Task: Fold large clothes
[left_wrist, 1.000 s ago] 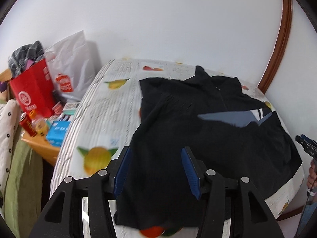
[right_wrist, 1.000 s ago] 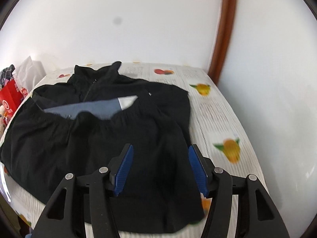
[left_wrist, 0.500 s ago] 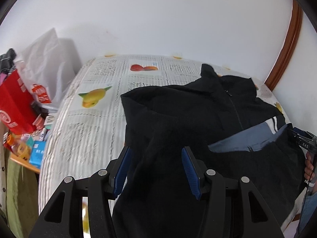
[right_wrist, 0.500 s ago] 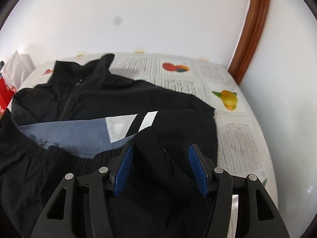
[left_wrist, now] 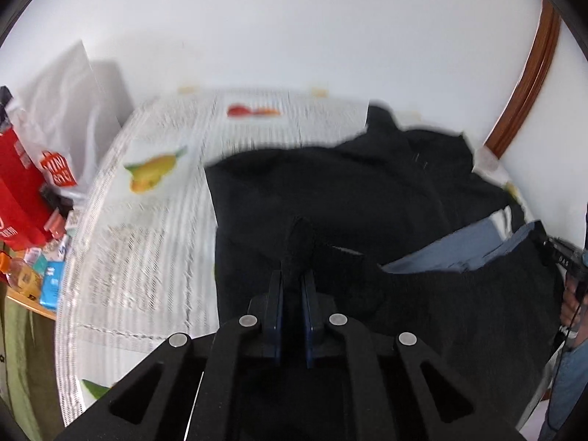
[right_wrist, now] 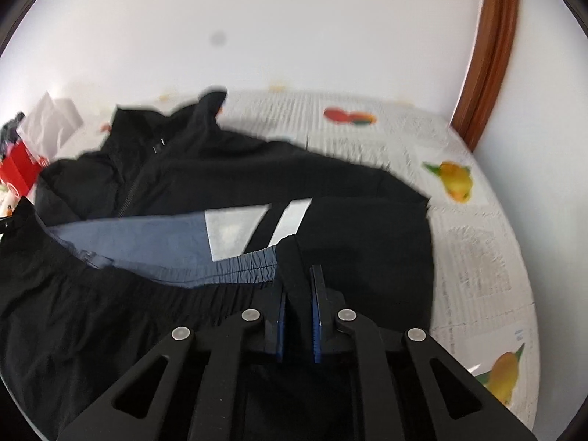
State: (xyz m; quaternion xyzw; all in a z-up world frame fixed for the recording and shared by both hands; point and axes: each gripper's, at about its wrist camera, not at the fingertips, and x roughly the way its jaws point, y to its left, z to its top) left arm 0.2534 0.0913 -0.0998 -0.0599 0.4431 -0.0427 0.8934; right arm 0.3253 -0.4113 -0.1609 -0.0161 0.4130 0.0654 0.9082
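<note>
A black zip jacket (left_wrist: 349,191) with a grey-blue and white panel (right_wrist: 154,239) lies on a table, its lower half folded up over the chest. It also shows in the right wrist view (right_wrist: 330,198). My left gripper (left_wrist: 292,283) is shut on a pinch of the black folded edge on the jacket's left side. My right gripper (right_wrist: 297,279) is shut on the black folded edge on the right side, beside the elastic hem (right_wrist: 242,264). The right gripper also shows at the far right of the left wrist view (left_wrist: 562,257).
The table has a white cloth printed with fruit (left_wrist: 154,220) (right_wrist: 474,257). Red and white bags (left_wrist: 40,169) and small boxes crowd a stand left of the table. A white wall and a brown door frame (right_wrist: 488,47) lie behind.
Both grippers were open above the jacket; now both have closed on its folded edge. The cameras have moved forward and down toward the cloth.
</note>
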